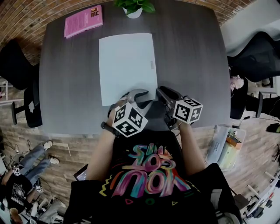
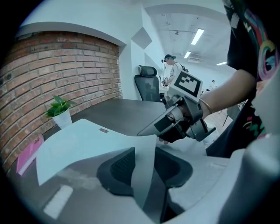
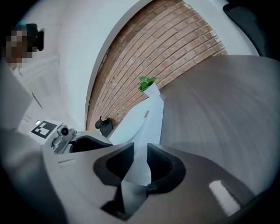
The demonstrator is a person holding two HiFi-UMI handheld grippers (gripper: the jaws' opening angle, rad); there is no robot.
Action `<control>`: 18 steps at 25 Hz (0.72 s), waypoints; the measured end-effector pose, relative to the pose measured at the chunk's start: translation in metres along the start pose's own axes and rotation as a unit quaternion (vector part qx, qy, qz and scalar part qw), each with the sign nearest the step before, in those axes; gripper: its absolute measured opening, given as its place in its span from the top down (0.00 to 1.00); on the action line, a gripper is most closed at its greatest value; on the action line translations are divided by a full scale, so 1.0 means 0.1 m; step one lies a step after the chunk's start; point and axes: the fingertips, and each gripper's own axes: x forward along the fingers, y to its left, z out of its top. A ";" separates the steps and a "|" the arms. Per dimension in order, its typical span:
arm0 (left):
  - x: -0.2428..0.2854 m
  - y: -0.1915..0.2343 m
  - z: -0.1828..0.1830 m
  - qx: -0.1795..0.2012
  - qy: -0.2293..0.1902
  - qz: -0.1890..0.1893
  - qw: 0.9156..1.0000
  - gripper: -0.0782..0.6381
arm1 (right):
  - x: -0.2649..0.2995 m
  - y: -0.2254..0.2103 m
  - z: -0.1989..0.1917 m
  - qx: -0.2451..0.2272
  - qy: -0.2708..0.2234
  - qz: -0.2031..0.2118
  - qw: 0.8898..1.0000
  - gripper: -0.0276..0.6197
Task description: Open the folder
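Note:
A pale blue folder [image 1: 127,65] lies flat in the middle of the dark grey table [image 1: 188,57]. Both grippers meet at its near edge. My left gripper [image 1: 134,94] is at the near right corner, and in the left gripper view [image 2: 144,166] the cover's raised corner [image 2: 146,144] stands between its jaws, with a gap showing beside the sheet. My right gripper [image 1: 163,92] is just right of it, tips pointing at that corner [image 2: 142,132]. In the right gripper view [image 3: 140,164] the folder sheet [image 3: 141,127] runs between the parted jaws.
A pink book [image 1: 83,20] lies at the far left corner and a potted plant [image 1: 134,8] stands at the far edge. Black office chairs stand left [image 1: 17,65] and right [image 1: 258,57] of the table. A person [image 2: 173,70] stands far off.

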 end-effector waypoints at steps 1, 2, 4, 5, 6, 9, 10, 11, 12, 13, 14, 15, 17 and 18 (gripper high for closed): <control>0.00 0.00 0.00 -0.001 -0.002 0.001 1.000 0.70 | 0.01 0.00 -0.01 0.000 0.002 0.001 1.000 0.81; -0.01 0.00 0.00 -0.002 -0.003 0.001 1.000 0.71 | 0.01 -0.01 -0.02 -0.002 0.003 0.001 1.000 0.80; -0.02 0.01 0.01 -0.006 -0.007 0.002 1.000 0.72 | 0.02 -0.01 -0.01 -0.009 0.006 0.001 1.000 0.79; -0.02 0.02 0.02 -0.008 -0.010 0.003 1.000 0.73 | 0.02 -0.01 -0.01 -0.010 0.009 0.001 1.000 0.79; -0.02 0.02 0.02 -0.012 -0.012 0.004 1.000 0.74 | 0.03 -0.01 -0.02 -0.009 0.010 0.002 1.000 0.79; -0.05 0.03 0.05 -0.025 -0.023 0.007 0.999 0.78 | 0.02 -0.01 -0.02 -0.002 0.009 0.005 1.000 0.79; -0.06 0.04 0.07 -0.029 -0.028 0.008 0.999 0.79 | 0.02 -0.01 -0.02 0.000 0.008 0.005 1.000 0.79; -0.08 0.05 0.08 -0.033 -0.033 0.008 0.999 0.80 | 0.02 -0.02 -0.02 0.001 0.006 0.005 1.000 0.79; -0.10 0.06 0.10 -0.039 -0.038 0.010 0.998 0.82 | 0.01 -0.02 -0.02 0.002 0.005 0.004 1.000 0.79; -0.13 0.08 0.13 -0.045 -0.045 0.011 0.998 0.83 | 0.01 -0.02 -0.02 0.002 0.004 0.004 1.000 0.79; -0.16 0.09 0.15 -0.052 -0.053 0.014 0.997 0.84 | 0.01 -0.03 -0.02 0.002 0.003 0.002 1.000 0.79; -0.19 0.12 0.18 -0.059 -0.060 0.018 0.996 0.85 | 0.01 -0.03 -0.02 0.002 0.003 0.001 1.000 0.79; -0.25 0.15 0.22 -0.070 -0.072 0.026 0.995 0.86 | 0.01 -0.03 -0.02 0.001 0.003 0.000 1.000 0.79; -0.28 0.17 0.23 -0.074 -0.078 0.030 0.994 0.87 | 0.00 -0.03 -0.02 0.000 0.003 -0.001 1.000 0.79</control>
